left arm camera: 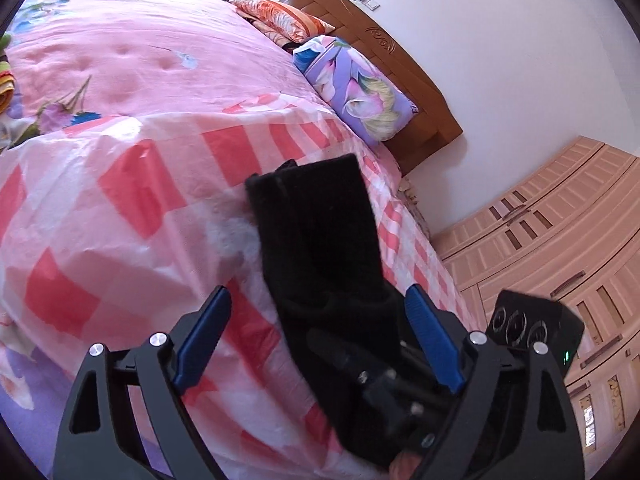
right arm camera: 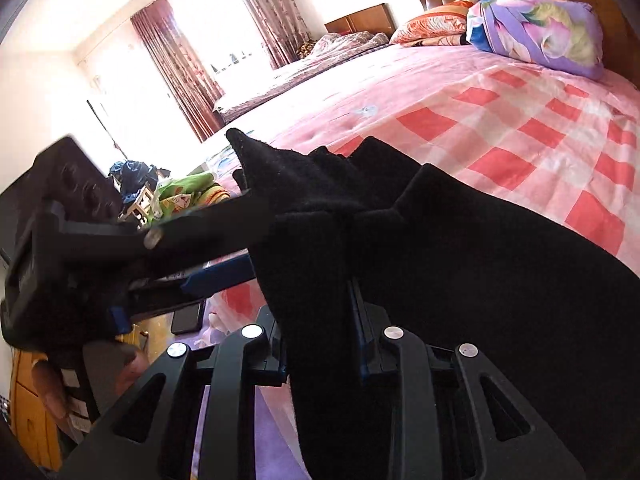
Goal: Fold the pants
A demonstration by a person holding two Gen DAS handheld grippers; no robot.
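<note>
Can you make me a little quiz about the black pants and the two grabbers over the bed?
1. True or false: the left gripper is squeezing the black pants.
2. Which gripper is clamped on the pants? A) left gripper B) right gripper C) neither
3. Fill in the blank: the pillow leaning against the wooden headboard is mostly ____ with flowers.

Key
1. False. Its blue pads stand wide apart, and the cloth hangs between them without being pressed.
2. B. In the right wrist view the jaws are close together with the black cloth pinched between them.
3. Purple.
</note>
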